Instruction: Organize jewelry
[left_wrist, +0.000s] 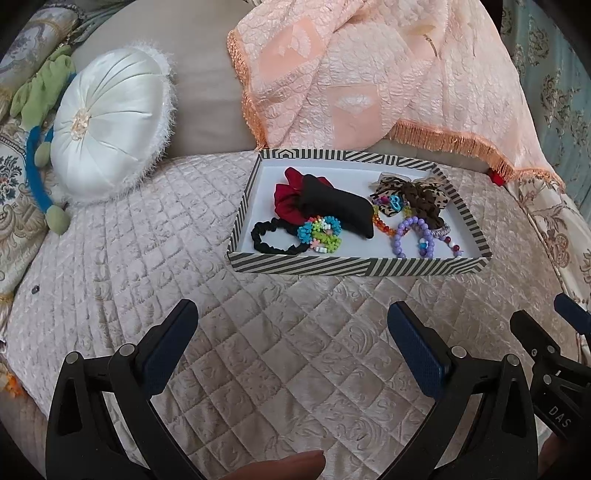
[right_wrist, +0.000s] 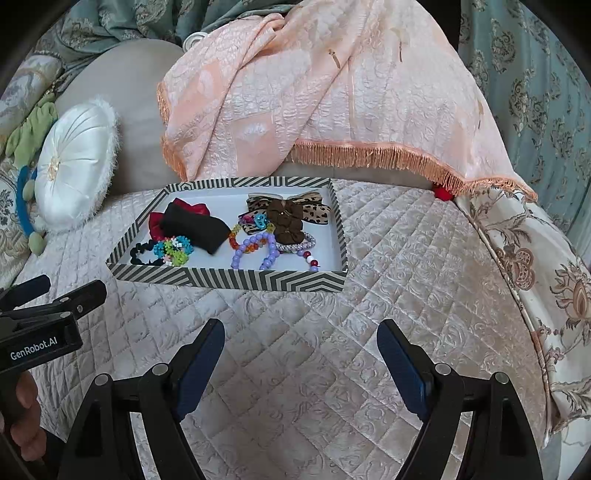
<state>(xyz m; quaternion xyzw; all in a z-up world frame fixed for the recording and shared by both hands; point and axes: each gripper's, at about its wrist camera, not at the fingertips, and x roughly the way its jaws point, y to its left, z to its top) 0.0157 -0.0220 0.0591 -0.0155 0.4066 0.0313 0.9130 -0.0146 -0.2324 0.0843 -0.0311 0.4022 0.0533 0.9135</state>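
A striped black-and-white tray (left_wrist: 354, 266) (right_wrist: 229, 279) sits on the quilted bed. In it lie a red scrunchie (left_wrist: 286, 201), a black pouch (left_wrist: 338, 206) (right_wrist: 195, 225), a black hair tie (left_wrist: 267, 236), a colourful bead bracelet (left_wrist: 319, 234) (right_wrist: 173, 251), a purple bead bracelet (left_wrist: 410, 230) (right_wrist: 255, 251), a leopard bow with a brown scrunchie (left_wrist: 417, 194) (right_wrist: 288, 214) and a silver bracelet (right_wrist: 299, 243). My left gripper (left_wrist: 291, 321) is open and empty, short of the tray's front. My right gripper (right_wrist: 301, 338) is open and empty, also in front of the tray.
A white round cushion (left_wrist: 110, 125) (right_wrist: 75, 166) leans at the left by a blue-and-green plush toy (left_wrist: 40, 155). A peach fringed throw (left_wrist: 369, 81) (right_wrist: 314, 103) drapes behind the tray. The quilted cover (left_wrist: 258, 350) spreads around it. The other gripper shows at each view's edge (left_wrist: 554, 369) (right_wrist: 44, 317).
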